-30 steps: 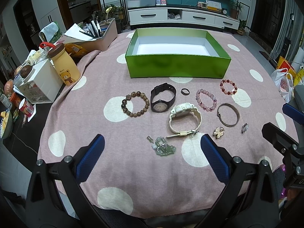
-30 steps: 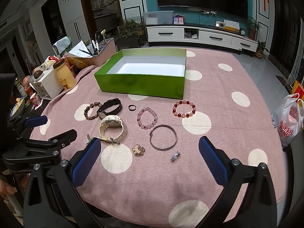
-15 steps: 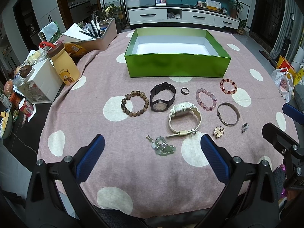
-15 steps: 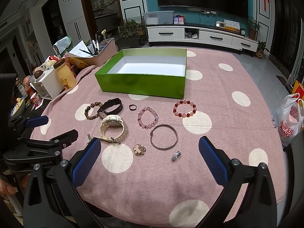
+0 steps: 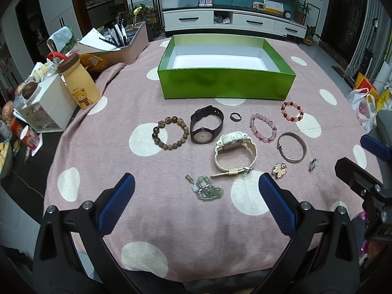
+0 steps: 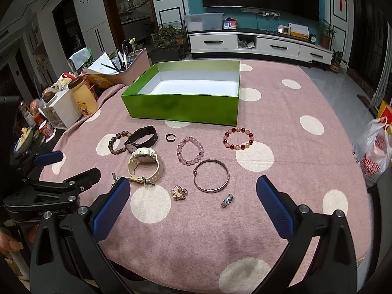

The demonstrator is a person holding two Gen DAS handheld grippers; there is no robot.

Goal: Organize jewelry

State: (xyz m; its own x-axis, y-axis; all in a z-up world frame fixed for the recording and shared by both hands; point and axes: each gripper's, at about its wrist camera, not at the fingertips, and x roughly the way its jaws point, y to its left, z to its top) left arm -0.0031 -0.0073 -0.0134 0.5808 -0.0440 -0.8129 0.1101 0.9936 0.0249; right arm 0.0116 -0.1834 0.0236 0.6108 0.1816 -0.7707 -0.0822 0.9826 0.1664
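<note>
I have both grippers hovering low over the near edge of the worktop [image 5: 103, 147], which is covered in a pink cloth with cream dots. The left gripper [image 5: 196, 204] has its blue-padded fingers [image 5: 115, 207] spread wide and holding nothing; the right gripper [image 6: 193, 207] is spread just as wide and also empty. The open green box [image 5: 226, 82] sits at the far side with its white floor bare. The jewelry lies loose on the cloth in front of it: a brown bead bracelet [image 5: 170, 132], a black watch [image 5: 205, 127], a small dark ring [image 5: 235, 116], a pink bead bracelet [image 5: 263, 128], a red bead bracelet [image 5: 292, 111], a white watch [image 5: 235, 153], a metal bangle [image 5: 292, 147], a gold brooch [image 5: 279, 170] and a green jade piece [image 5: 205, 188] just ahead of my left fingers.
</note>
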